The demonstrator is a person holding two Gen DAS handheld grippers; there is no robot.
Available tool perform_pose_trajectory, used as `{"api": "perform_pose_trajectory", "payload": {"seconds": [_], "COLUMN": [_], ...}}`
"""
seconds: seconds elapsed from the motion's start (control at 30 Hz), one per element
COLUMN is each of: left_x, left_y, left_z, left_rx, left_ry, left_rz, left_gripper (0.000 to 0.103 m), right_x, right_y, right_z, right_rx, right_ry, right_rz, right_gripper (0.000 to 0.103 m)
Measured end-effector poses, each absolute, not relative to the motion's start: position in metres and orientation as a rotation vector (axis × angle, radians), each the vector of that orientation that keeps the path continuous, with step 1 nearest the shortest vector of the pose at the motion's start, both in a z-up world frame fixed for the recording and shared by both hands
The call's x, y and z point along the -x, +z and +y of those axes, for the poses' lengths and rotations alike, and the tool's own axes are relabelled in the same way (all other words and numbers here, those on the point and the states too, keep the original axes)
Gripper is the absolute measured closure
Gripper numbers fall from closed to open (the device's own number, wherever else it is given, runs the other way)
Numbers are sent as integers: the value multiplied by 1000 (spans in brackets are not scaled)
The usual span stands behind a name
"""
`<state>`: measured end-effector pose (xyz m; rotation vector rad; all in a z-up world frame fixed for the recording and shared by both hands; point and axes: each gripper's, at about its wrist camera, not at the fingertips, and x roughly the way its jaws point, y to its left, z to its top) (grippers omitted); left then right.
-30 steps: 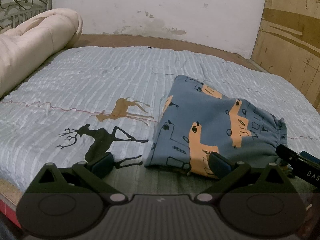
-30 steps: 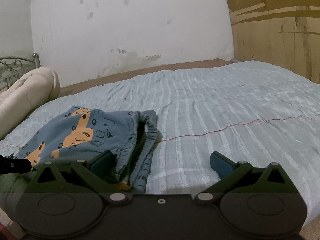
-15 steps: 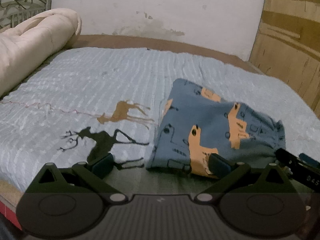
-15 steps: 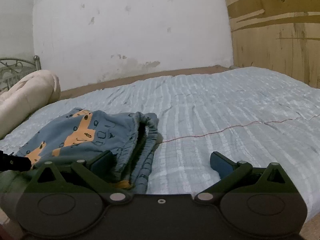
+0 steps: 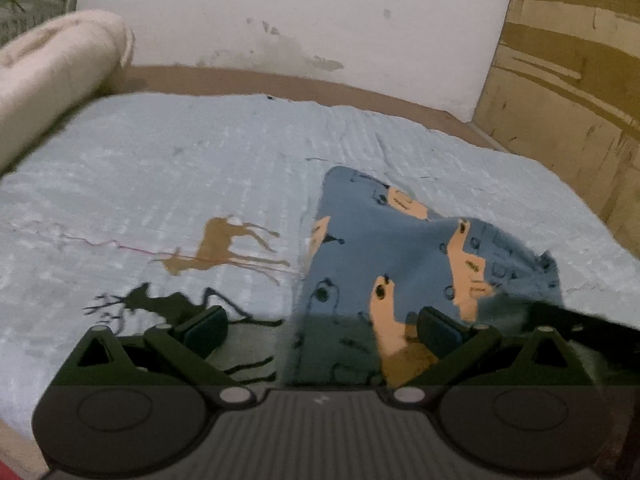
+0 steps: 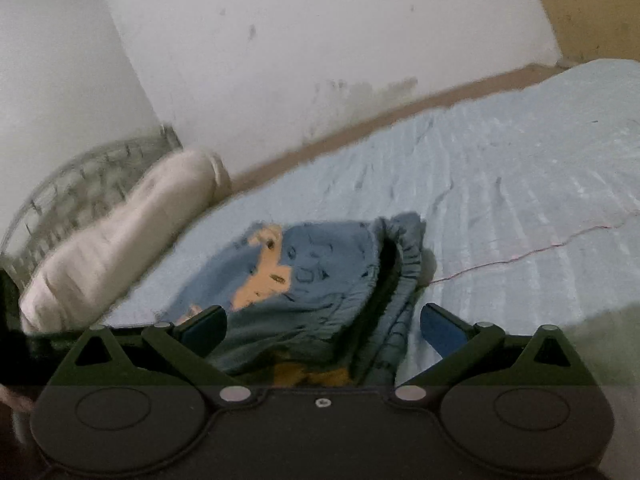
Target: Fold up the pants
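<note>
The blue pants [image 5: 404,264] with orange animal prints lie folded into a compact bundle on the light blue bedspread [image 5: 200,168]. My left gripper [image 5: 322,330] is open, its right finger over the bundle's near left edge. In the right wrist view the pants [image 6: 320,268] show their elastic waistband on the right side. My right gripper [image 6: 324,328] is open, with the bundle's near edge between its fingers. The right gripper's dark body shows at the right edge of the left wrist view.
A rolled cream duvet [image 5: 48,76] lies along the bed's left side by a metal headboard [image 6: 76,176]. Deer prints [image 5: 224,248] mark the bedspread left of the pants. A white wall [image 5: 300,12] and wooden panels [image 5: 572,80] stand behind the bed.
Both grippers have moved forward over the pants' near edge. The right wrist view has tilted and swung left, so the bundle now sits between its fingers. Both stay open.
</note>
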<state>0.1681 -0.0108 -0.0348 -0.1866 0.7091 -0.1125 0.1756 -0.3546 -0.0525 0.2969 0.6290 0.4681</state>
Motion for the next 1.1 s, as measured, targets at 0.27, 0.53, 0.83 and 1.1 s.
{"api": "perform_pose_trajectory", "payload": {"seconds": [0.27, 0.53, 0.83, 1.1], "left_x": [-186, -186, -181, -178], "left_y": [-38, -40, -33, -29], "left_z": [-7, -11, -2, 13], "left_rx": [260, 245, 334, 424], "left_ry": [-167, -155, -171, -152], "left_rz": [732, 736, 731, 749], "left_gripper": [1, 1, 1, 32], "right_x": [-204, -189, -192, -185], "right_y": [-53, -56, -56, -44], "right_z": [-368, -364, -368, -369], "right_rx": [-502, -442, -552, -632], "right_ry": [476, 493, 529, 486], "right_rz": [694, 632, 621, 607], "right_gripper": [1, 1, 1, 11]}}
